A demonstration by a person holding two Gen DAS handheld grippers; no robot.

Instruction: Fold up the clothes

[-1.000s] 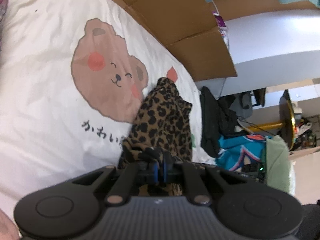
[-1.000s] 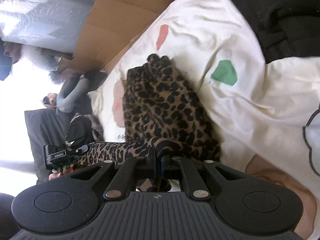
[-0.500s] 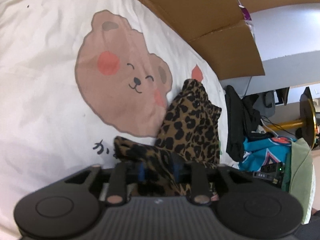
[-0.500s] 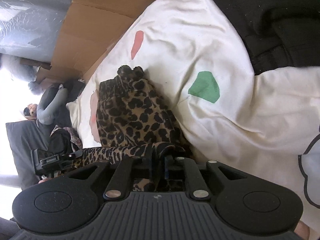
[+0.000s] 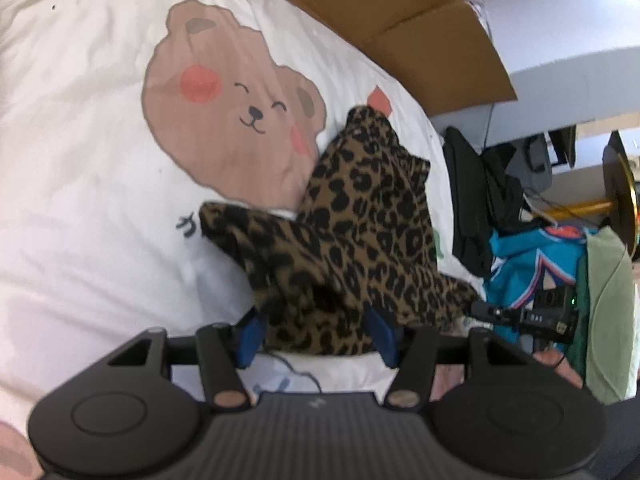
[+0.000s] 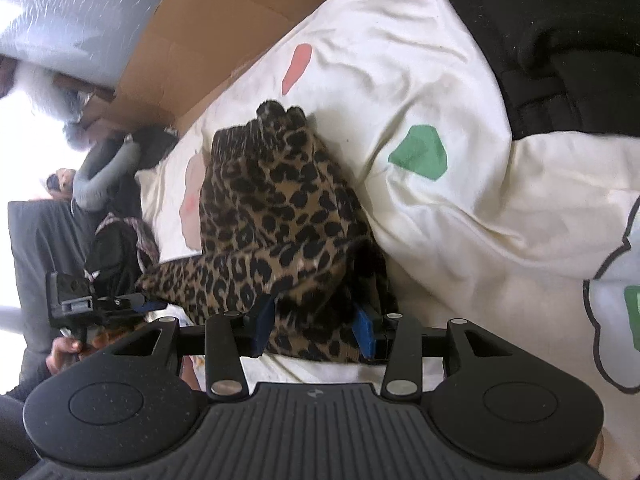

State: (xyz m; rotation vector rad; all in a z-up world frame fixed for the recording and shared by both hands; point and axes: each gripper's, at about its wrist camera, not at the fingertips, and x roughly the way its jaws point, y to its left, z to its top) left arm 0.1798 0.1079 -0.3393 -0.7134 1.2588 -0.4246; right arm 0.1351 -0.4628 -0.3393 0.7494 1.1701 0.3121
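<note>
Bright daylight, blown-out glare at left, slight motion blur, fisheye-warped edges.

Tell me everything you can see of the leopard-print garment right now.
The leopard-print garment is soft tan fabric with black spots, bunched into a rough folded heap on the white bear-print bedding, its narrow end pointing toward the cardboard. One flap spreads sideways. Its near edge lies between the blue pads of both the left tongs and right tongs, whose jaws are opening.
</note>
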